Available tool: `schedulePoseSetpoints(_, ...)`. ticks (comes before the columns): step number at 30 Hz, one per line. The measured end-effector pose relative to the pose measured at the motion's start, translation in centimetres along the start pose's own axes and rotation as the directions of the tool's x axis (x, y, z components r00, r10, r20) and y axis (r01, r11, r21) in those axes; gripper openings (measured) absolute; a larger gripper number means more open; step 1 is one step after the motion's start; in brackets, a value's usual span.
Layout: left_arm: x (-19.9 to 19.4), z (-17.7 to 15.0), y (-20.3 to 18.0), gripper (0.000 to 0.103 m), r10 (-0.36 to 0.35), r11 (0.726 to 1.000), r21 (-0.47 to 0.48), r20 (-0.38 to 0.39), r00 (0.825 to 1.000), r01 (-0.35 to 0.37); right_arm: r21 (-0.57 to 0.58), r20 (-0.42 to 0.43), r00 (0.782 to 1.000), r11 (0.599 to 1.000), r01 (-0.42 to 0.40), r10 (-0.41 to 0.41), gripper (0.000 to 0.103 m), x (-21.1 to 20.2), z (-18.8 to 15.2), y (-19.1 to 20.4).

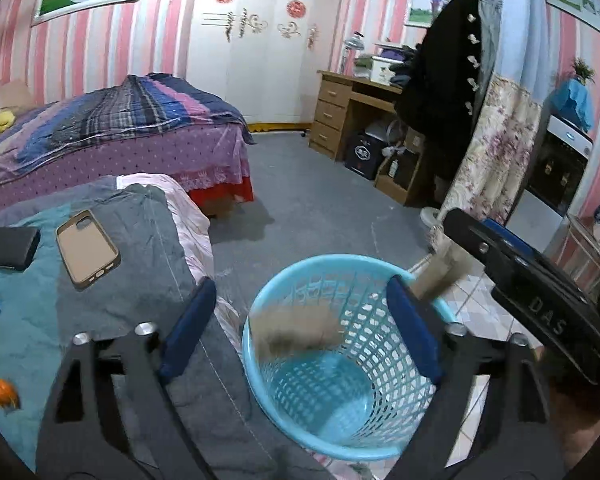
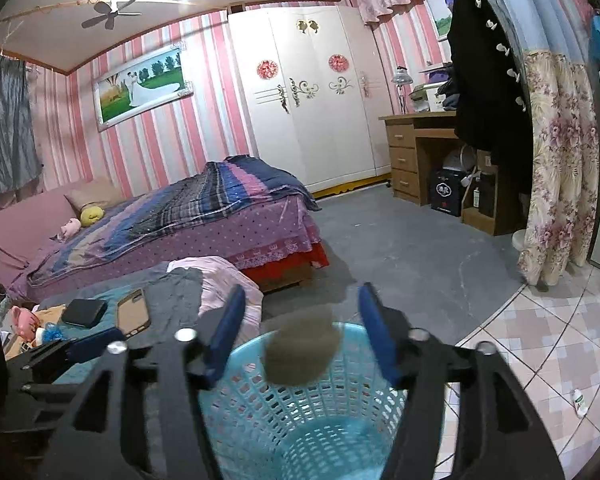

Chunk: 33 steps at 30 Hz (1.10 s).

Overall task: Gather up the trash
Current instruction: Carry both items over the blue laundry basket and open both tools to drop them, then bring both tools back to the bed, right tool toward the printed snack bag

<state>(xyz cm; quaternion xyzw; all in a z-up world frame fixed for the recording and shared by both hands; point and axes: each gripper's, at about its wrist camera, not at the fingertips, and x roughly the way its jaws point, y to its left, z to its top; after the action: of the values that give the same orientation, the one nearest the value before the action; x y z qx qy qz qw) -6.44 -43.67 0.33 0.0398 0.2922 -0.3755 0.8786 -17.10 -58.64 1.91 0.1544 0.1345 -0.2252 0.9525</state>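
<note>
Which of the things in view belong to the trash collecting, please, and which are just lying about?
Part of the job:
- blue mesh wastebasket
- brown scrap dropping into the wastebasket
- second brown scrap above its rim
- left gripper, open
- right gripper, open

Just lying about:
- phone case
- black wallet
- orange toy
- small bottle on the tiles

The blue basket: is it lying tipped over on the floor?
No. The blue basket stands upright on the floor, its open mouth facing up beneath the grippers.

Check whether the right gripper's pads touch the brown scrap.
Apart. The right wrist view shows the brown scrap, blurred, midway in the right gripper, gaps both sides.
</note>
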Motion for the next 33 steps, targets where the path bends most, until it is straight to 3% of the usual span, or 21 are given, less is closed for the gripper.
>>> schedulePoseSetpoints(9, -2.5, 0.3, 3.0, 0.085, 0.073, 0.997, -0.038, 0.032, 0.997, -0.072, 0.049, 0.020, 1.000, 0.999, 0.018, -0.019, 0.061, -0.9, -0.4, -0.4)
schedulePoseSetpoints(15, -6.9, 0.6, 8.9, 0.086, 0.202, 0.976, -0.095, 0.056, 0.978, -0.196, -0.002, 0.026, 1.000, 1.000, -0.012, 0.012, 0.063, -0.1, -0.1, 4.8)
schedulePoseSetpoints(18, -10.9, 0.3, 13.9, 0.090, 0.322, 0.943, -0.114, 0.073, 0.944, -0.313, -0.057, 0.030, 0.996, 0.995, -0.085, 0.087, 0.065, 0.4, 0.3, 9.4)
schedulePoseSetpoints(20, -13.3, -0.3, 16.7, 0.093, 0.356, 0.930, -0.127, 0.082, 0.931, -0.345, -0.091, 0.021, 0.989, 0.986, -0.141, 0.143, 0.068, 0.4, 0.5, 12.8)
schedulePoseSetpoints(21, -14.3, -0.8, 18.1, 0.093, 0.384, 0.919, -0.133, 0.081, 0.920, -0.372, -0.116, 0.010, 0.981, 0.974, -0.192, 0.195, 0.069, 0.2, 0.7, 14.9)
schedulePoseSetpoints(25, -19.2, -3.6, 25.0, 0.094, 0.531, 0.832, -0.222, 0.058, 0.845, -0.508, -0.236, 0.002, 0.949, 0.923, -0.305, 0.314, 0.082, -1.3, 1.6, 22.1)
schedulePoseSetpoints(29, -22.9, -5.2, 30.2, 0.094, 0.597, 0.763, -0.333, 0.034, 0.801, -0.555, -0.271, -0.033, 0.895, 0.858, -0.437, 0.446, 0.089, -1.5, 2.3, 28.1)
schedulePoseSetpoints(30, -23.4, -5.6, 31.1, 0.095, 0.609, 0.751, -0.345, 0.036, 0.792, -0.563, -0.284, -0.065, 0.871, 0.828, -0.483, 0.486, 0.089, -1.2, 1.6, 30.0)
schedulePoseSetpoints(32, -24.5, -6.1, 33.0, 0.095, 0.644, 0.720, -0.371, 0.040, 0.764, -0.587, -0.294, -0.080, 0.864, 0.816, -0.497, 0.497, 0.089, -0.7, -0.3, 31.8)
schedulePoseSetpoints(33, -24.8, -6.5, 33.8, 0.095, 0.650, 0.711, -0.383, 0.037, 0.759, -0.590, -0.294, -0.090, 0.859, 0.811, -0.506, 0.503, 0.089, -0.6, -1.3, 32.5)
